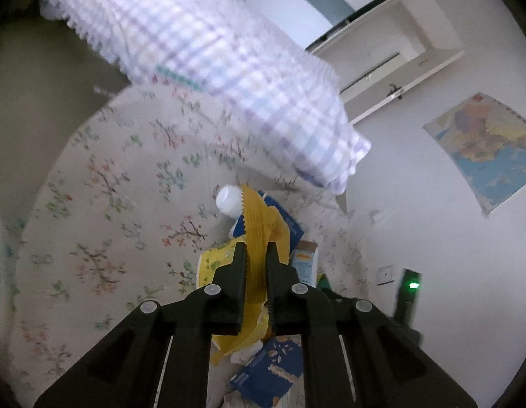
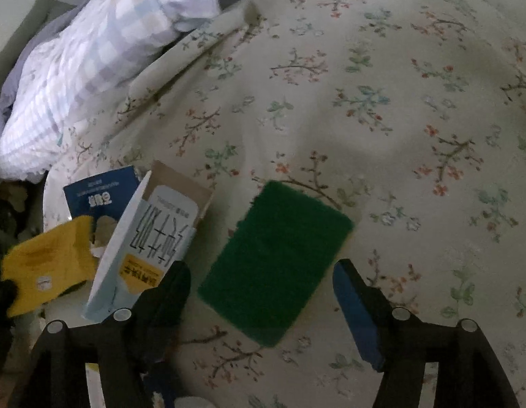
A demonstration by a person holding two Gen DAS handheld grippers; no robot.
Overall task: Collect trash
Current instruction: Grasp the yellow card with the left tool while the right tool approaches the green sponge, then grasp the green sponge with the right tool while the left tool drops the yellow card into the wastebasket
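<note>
The left tongs (image 1: pixel 255 248) are clamped on a yellow wrapper (image 1: pixel 259 224) with a serrated edge, held above a bed covered by a cream floral bedspread (image 1: pixel 103 204). Just beyond the tips of those tongs lies a small white plastic bottle (image 1: pixel 228 200), with a dark blue carton (image 1: pixel 280 219) beside it and another blue printed package (image 1: pixel 268 370) below the tongs. A checked lilac pillow (image 1: pixel 208 64) lies farther out along the bed, and to the right a white wall carries a map poster (image 1: pixel 490 149) and a white shelf (image 1: pixel 399 68). The right tongs (image 2: pixel 261 267) stand spread wide over a green scouring pad (image 2: pixel 276 265) on the bedspread, not touching it as far as the dim view shows. Left of them rests an opened white carton (image 2: pixel 151 238).
</note>
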